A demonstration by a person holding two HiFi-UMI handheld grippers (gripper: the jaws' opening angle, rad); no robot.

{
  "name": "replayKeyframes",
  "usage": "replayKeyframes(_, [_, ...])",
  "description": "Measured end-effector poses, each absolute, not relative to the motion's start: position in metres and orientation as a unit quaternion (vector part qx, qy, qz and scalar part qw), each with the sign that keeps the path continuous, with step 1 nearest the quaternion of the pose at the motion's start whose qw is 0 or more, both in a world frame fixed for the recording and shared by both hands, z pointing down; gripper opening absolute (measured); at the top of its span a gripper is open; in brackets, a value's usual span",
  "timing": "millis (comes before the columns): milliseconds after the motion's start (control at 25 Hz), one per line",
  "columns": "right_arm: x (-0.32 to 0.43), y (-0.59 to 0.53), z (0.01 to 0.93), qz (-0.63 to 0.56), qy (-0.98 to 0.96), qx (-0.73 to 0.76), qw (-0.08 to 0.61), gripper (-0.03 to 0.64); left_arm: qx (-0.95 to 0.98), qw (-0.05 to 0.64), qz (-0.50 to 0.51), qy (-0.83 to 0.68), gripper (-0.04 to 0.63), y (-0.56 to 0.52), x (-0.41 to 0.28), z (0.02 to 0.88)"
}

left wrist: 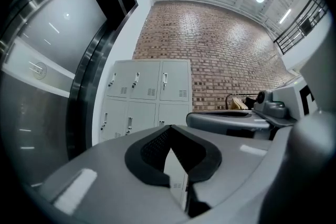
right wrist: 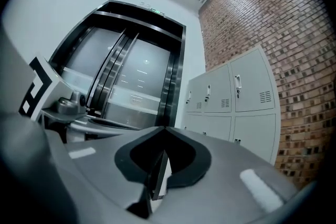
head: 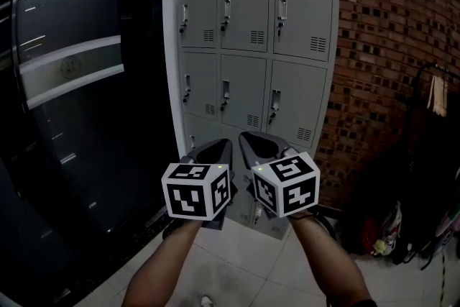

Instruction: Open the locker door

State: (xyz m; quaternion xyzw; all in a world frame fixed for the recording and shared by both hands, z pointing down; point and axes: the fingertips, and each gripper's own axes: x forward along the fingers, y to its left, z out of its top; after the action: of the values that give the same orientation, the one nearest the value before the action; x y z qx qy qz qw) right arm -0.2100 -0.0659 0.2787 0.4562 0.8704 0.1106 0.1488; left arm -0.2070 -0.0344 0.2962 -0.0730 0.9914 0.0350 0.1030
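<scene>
A grey metal locker cabinet (head: 255, 47) stands against the brick wall, three doors wide. Every door I can see is closed, each with a small handle and lock at its left edge. It also shows in the left gripper view as the locker (left wrist: 149, 93) and in the right gripper view as the locker (right wrist: 233, 102). My left gripper (head: 224, 143) and right gripper (head: 246, 136) are held side by side in front of the bottom row, well short of the doors. Both are shut with nothing between the jaws, as the left gripper (left wrist: 170, 129) and right gripper (right wrist: 164, 131) show in their own views.
A dark glass lift front (head: 72, 83) fills the left side beside a white pillar (head: 171, 25). A curved brick wall (head: 388, 47) runs to the right. At the right stand a clothes rack with a hanger (head: 436, 93) and bags (head: 388, 234) on the tiled floor.
</scene>
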Motion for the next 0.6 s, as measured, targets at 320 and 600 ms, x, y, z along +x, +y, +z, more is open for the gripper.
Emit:
replayKeyframes(320, [-0.288, -0.011, 0.260, 0.117, 0.876, 0.447, 0.141, 0.000, -0.093, 0.111, 0.048, 0.988, 0.006, 0.019, -0.289, 0.267])
replayKeyframes(600, [-0.360, 0.055, 0.233, 0.119, 0.882, 0.432, 0.148, 0.000, -0.112, 0.122, 0.053, 0.985, 0.006, 0.084, -0.363, 0.237])
